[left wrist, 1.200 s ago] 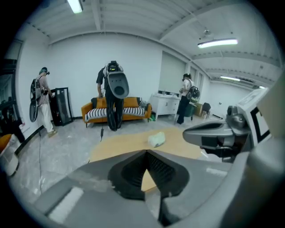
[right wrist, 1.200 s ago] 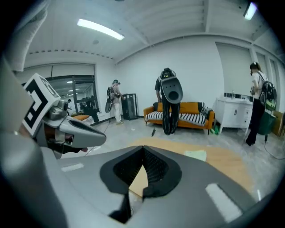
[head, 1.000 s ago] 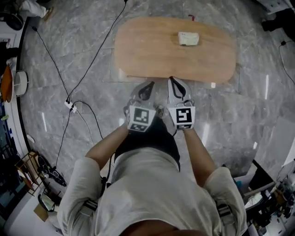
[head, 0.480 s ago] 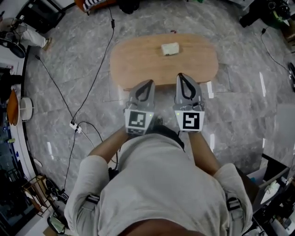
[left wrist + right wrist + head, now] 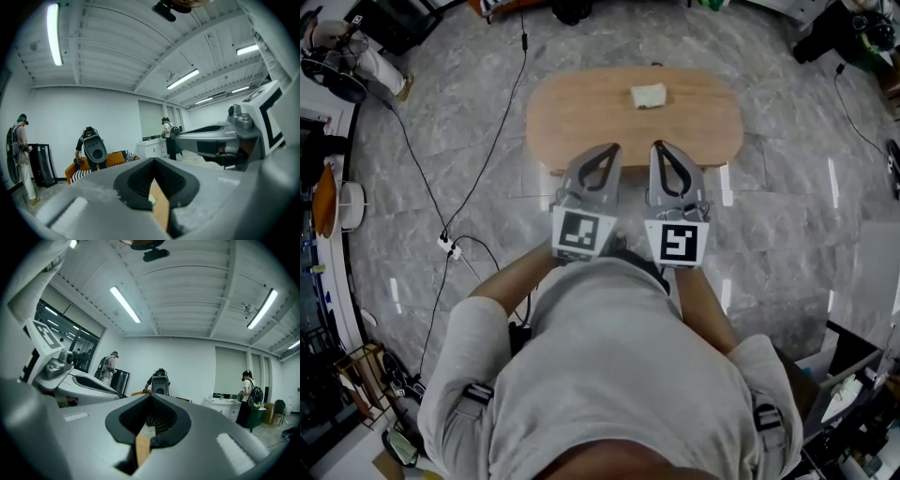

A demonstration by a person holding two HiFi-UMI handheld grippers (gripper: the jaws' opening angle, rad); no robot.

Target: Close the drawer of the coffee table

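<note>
The oval wooden coffee table (image 5: 581,117) stands on the marble floor ahead of me, with a small pale block (image 5: 648,96) on its top. No drawer front shows from above. My left gripper (image 5: 611,148) and right gripper (image 5: 658,146) are held side by side over the table's near edge, both shut and holding nothing. In the left gripper view the shut jaws (image 5: 153,161) point level into the room, and the right gripper (image 5: 225,140) shows beside them. The right gripper view has its shut jaws (image 5: 150,397) at centre and the left gripper (image 5: 79,380) at the left.
A black cable and a white power strip (image 5: 448,247) lie on the floor at the left. Shelves and clutter line the left and right edges. Several people (image 5: 22,154) stand far off, near an orange sofa (image 5: 110,160) and a white cabinet (image 5: 225,406).
Both grippers have risen toward the head camera, from low by the table's near edge, and look larger. They stay shut and side by side. The view has shifted, so the table sits smaller.
</note>
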